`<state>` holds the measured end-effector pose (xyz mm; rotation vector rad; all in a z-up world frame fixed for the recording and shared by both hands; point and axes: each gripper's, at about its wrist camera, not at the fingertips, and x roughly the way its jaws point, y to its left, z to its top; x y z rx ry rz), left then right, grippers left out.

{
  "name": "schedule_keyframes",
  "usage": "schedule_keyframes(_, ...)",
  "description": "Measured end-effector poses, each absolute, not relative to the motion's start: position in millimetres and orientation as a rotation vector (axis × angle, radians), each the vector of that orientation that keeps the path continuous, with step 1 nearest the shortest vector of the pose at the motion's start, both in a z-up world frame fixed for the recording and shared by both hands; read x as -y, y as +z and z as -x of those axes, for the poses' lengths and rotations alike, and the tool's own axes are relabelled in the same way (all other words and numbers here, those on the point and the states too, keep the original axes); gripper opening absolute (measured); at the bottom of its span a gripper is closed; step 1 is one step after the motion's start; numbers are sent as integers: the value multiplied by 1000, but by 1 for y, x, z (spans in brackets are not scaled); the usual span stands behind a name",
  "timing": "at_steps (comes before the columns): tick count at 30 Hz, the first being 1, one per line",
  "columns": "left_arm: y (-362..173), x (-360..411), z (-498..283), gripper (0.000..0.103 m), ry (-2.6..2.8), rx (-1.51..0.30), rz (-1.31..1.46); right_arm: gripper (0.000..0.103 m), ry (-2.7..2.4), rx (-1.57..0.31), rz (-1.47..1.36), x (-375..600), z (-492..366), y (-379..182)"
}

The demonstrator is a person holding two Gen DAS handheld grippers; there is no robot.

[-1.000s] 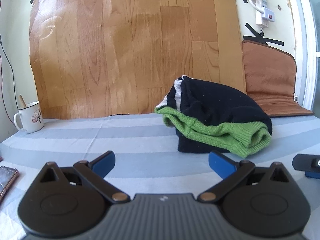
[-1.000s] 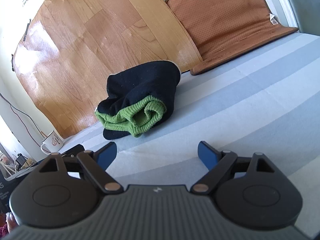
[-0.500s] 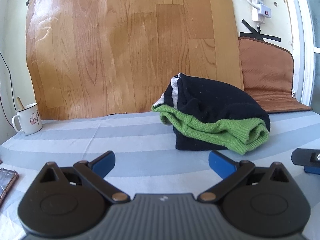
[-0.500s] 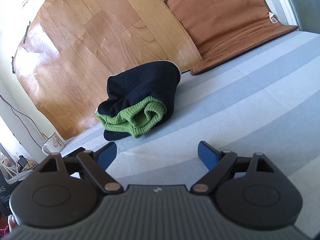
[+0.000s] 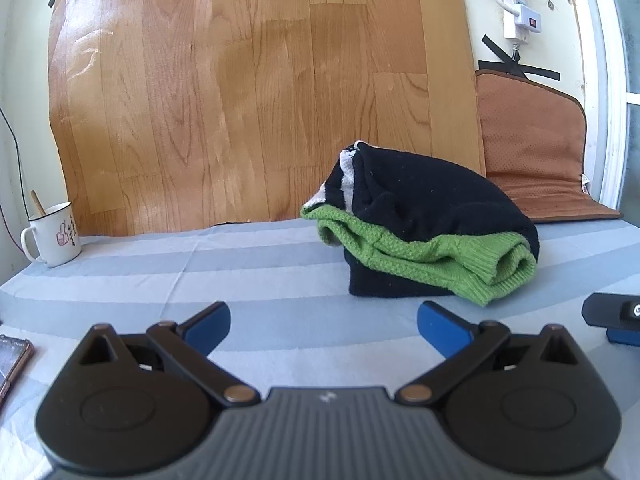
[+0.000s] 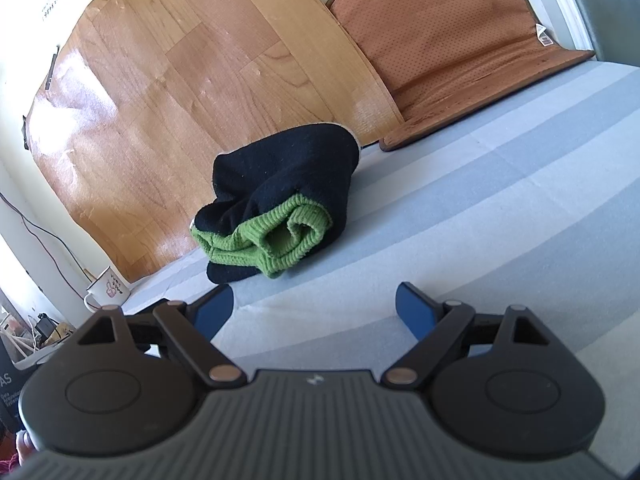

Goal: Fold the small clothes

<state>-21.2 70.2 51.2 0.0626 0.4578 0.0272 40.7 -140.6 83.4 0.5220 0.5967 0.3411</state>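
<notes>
Folded sweater [image 5: 432, 232] rests on the striped sheet [image 5: 200, 280] — both tongs [image 5: 323, 322] [image 6: 314, 308] gape wide, empty.

White enamel mug [image 5: 54, 236] with spoon stood at nine o'clock on striped cloth [image 5: 240, 264]. Brown cushion [image 5: 536, 152] leaned at two o'clock; phone [image 5: 12, 360] lay at eight.

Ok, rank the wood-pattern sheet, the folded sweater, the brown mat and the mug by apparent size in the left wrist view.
1. Wood-pattern sheet, by far the largest.
2. Folded sweater.
3. Brown mat, close to the sweater in apparent size; it sits farther back, so this order is unsure.
4. Mug, smallest.
</notes>
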Motion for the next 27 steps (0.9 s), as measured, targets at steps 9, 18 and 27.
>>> schedule_keyframes(9, 49, -75, 16, 103, 43, -493, -29, 90, 339, -597, -513, 139, -40, 84)
schedule_keyframes(18, 47, -81, 11, 103, 90, -534, 1, 90, 351, -586, -466, 132, -37, 86)
schedule_keyframes(27, 45, -86, 7, 103, 118, -565, 25, 91, 343, -580, -420, 126, -33, 88)
